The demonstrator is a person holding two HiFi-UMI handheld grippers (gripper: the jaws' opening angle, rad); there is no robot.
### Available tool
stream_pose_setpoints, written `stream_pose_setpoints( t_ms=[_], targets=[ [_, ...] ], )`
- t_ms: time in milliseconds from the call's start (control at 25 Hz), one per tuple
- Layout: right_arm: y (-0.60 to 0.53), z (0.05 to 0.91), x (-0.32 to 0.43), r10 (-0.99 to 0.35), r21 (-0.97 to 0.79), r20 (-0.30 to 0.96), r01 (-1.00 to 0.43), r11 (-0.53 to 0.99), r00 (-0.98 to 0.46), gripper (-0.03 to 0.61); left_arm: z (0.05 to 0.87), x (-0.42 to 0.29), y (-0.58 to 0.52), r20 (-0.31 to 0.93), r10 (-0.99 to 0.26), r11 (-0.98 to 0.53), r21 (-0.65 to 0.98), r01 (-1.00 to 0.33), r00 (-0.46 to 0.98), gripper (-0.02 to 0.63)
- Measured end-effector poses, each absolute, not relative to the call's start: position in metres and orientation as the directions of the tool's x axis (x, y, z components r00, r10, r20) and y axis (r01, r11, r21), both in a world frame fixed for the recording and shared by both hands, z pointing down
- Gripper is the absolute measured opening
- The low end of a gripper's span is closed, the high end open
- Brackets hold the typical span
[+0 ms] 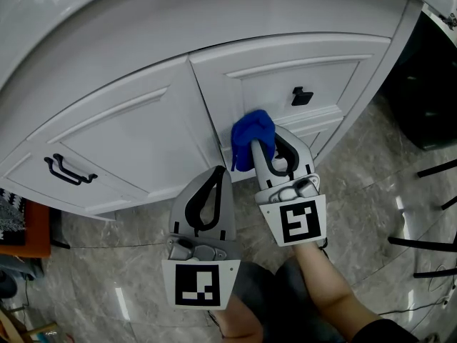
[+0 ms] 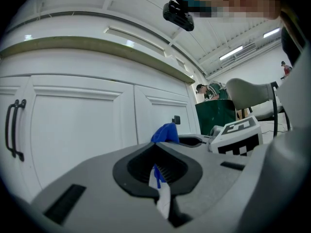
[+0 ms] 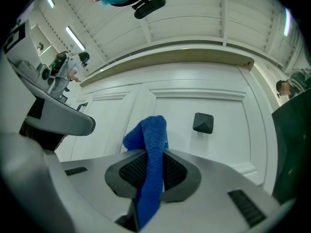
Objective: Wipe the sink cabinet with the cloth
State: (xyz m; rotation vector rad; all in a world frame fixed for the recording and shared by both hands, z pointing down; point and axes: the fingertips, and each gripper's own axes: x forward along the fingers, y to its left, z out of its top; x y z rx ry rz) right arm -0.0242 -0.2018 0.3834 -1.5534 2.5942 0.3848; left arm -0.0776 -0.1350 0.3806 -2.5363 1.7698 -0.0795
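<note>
Grey marble floor [image 1: 364, 170] meets my white cabinet [image 1: 136, 138]; right claw [image 1: 260, 148] clamps the cloth [image 1: 251, 128] at its front, left claw [image 1: 220, 171] pinched together, empty.

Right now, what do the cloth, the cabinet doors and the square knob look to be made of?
Cloth: blue, probably microfibre or terry; a fine nubby weave shows and it folds softly.
Cabinet doors: likely white painted wood or board; smooth, slightly glossy faces with moulded panel frames.
Knob: dark, matte and faceted; probably metal, though plastic can't be ruled out.
</note>
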Motion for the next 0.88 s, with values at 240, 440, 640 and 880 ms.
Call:
stream_pose_setpoints(
  t_ms=[240,440,640,880],
  targets=[
    [-0.203,0.383,-0.017,-0.858,0.179,-0.213,-0.882,0.436,-0.468,0.058,0.380,-0.075,-0.133,0.018,-0.936,-0.351,-0.073,-0.934,0.351,0.005],
    [-0.206,0.383,-0.008,-0.869,0.174,-0.212,-0.892,0.417,-0.447,0.058,0.378,-0.076,-0.132,0.015,-0.937,-0.348,-0.080,-0.934,0.348,0.005],
    [-0.209,0.383,0.003,-0.880,0.169,-0.211,-0.903,0.395,-0.425,0.058,0.377,-0.074,-0.131,0.012,-0.936,-0.351,-0.078,-0.933,0.351,0.005],
    [-0.213,0.384,0.019,-0.892,0.191,-0.214,-0.913,0.361,-0.398,0.058,0.377,-0.075,-0.130,0.016,-0.938,-0.346,-0.080,-0.935,0.346,0.005]
  ],
)
